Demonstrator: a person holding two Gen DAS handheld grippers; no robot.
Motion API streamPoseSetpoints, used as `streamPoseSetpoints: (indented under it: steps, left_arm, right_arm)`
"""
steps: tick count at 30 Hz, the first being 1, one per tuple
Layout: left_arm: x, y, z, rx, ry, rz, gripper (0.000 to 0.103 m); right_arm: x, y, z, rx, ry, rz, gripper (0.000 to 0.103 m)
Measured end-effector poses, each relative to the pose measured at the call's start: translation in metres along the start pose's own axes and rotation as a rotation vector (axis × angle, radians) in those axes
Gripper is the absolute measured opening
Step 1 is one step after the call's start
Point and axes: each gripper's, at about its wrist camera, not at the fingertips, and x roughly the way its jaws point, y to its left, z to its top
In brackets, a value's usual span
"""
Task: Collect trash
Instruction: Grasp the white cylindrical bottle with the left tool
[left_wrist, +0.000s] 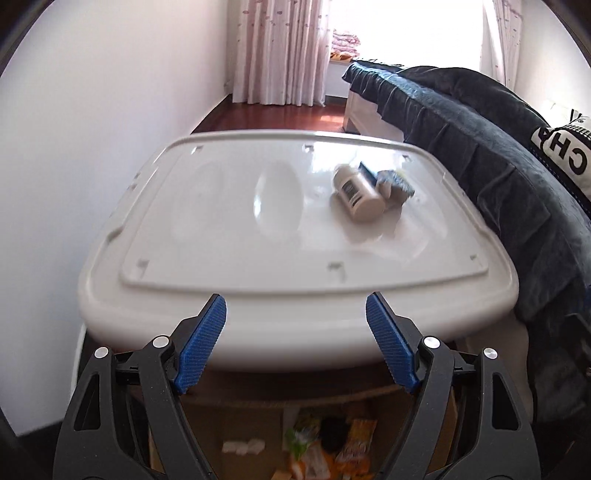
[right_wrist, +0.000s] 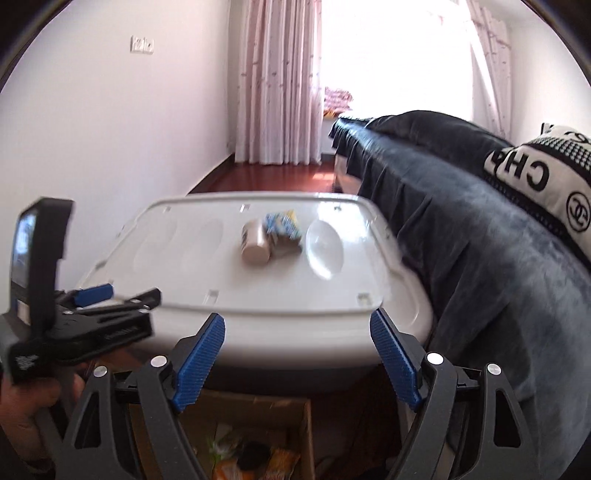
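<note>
A beige bottle (left_wrist: 360, 195) lies on its side on a white plastic lid (left_wrist: 221, 221), with a crumpled blue and yellow wrapper (left_wrist: 397, 182) touching it on the right. Both show in the right wrist view too: the bottle (right_wrist: 255, 242) and the wrapper (right_wrist: 284, 225) on the lid (right_wrist: 184, 266). My left gripper (left_wrist: 295, 306) is open and empty at the lid's near edge. My right gripper (right_wrist: 297, 325) is open and empty, also short of the lid. The left gripper (right_wrist: 110, 295) appears at the left of the right wrist view.
A cardboard box (left_wrist: 258, 443) holding wrappers and tissue sits on the floor below the lid; it also shows in the right wrist view (right_wrist: 258, 439). A bed with a dark blue blanket (right_wrist: 480, 258) and a printed pillow (right_wrist: 546, 177) borders the right. White wall (left_wrist: 92, 147) on the left.
</note>
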Motion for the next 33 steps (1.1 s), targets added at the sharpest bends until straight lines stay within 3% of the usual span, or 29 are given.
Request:
streamPoseSetpoints:
  steps: [5, 11, 17, 25, 26, 29, 33]
  left_arm:
    - [0.047, -0.035, 0.042, 0.031, -0.013, -0.001, 0.076]
    - [0.107, -0.058, 0.073, 0.034, 0.023, -0.002, 0.076]
    - [0.152, -0.069, 0.086, 0.032, 0.072, 0.006, 0.076]
    - [0.177, -0.059, 0.092, -0.022, 0.078, 0.024, 0.076]
    - [0.177, -0.056, 0.092, -0.037, 0.076, 0.024, 0.073]
    - [0.177, -0.052, 0.089, -0.029, 0.084, 0.007, 0.048]
    - [0.175, -0.048, 0.088, -0.006, 0.077, -0.004, 0.048]
  right_arm:
    - [0.005, -0.017, 0.031, 0.010, -0.093, -0.043, 0.096]
    - [0.012, -0.037, 0.038, 0.082, -0.141, -0.028, 0.096]
    - [0.023, -0.046, 0.031, 0.097, -0.109, -0.003, 0.096]
    - [0.020, -0.041, 0.031, 0.072, -0.115, 0.023, 0.096]
    - [0.019, -0.040, 0.031, 0.067, -0.116, 0.028, 0.096]
    - [0.019, -0.039, 0.031, 0.065, -0.117, 0.040, 0.096]
    - [0.019, -0.038, 0.031, 0.061, -0.123, 0.041, 0.096]
